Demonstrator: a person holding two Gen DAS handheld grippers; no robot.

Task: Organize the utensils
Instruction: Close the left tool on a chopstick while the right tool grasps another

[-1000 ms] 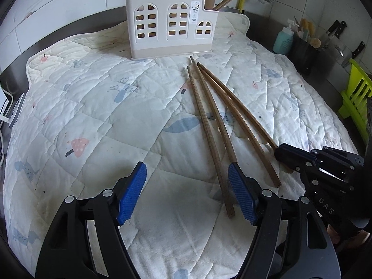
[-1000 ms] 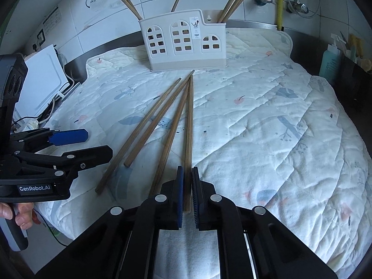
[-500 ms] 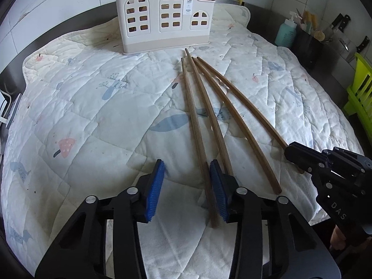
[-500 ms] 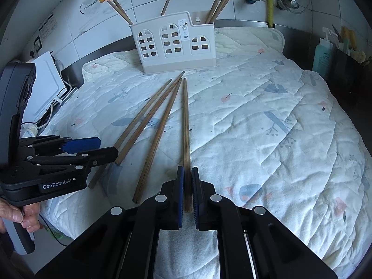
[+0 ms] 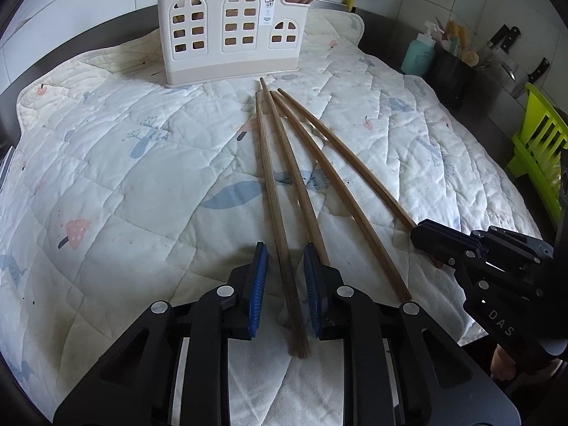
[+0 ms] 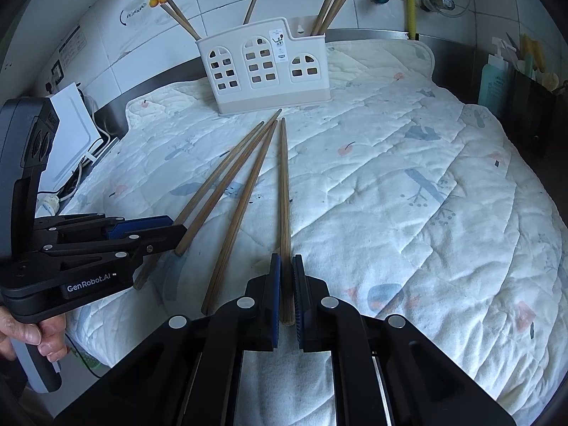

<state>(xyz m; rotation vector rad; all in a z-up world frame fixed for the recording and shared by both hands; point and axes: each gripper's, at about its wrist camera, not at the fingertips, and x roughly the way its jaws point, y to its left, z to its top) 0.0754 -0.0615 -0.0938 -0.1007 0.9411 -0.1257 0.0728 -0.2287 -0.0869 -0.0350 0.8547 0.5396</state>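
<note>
Left wrist view has my left claw (image 5: 282, 273) low over the quilt (image 5: 117, 184), its blue pads partly spread with a gap on each side of the leftmost chopstick (image 5: 273, 209), which runs between them without either pad pressing it. That stick's near end lies under the claw, between the arms, and its far end points ahead toward the white holder (image 5: 230, 32). Just right of my right pad lies a second chopstick (image 5: 298, 184), and further right a third (image 5: 340, 195). A fourth chopstick (image 5: 355, 159) stretches off to the far right, where its near end disappears into my right claw (image 5: 426, 239).

From the right wrist, my right claw (image 6: 287, 284) has its pads pressed together on that chopstick (image 6: 284, 191), pinching it near its blunt end; the rest of the stick runs straight ahead on the quilt (image 6: 426, 195) toward the holder (image 6: 264, 67). The three others fan out to the left of this claw. More chopsticks stand upright in the holder's compartments. My left claw (image 6: 167, 227) sits far left, over the ends of the two outermost sticks.
</note>
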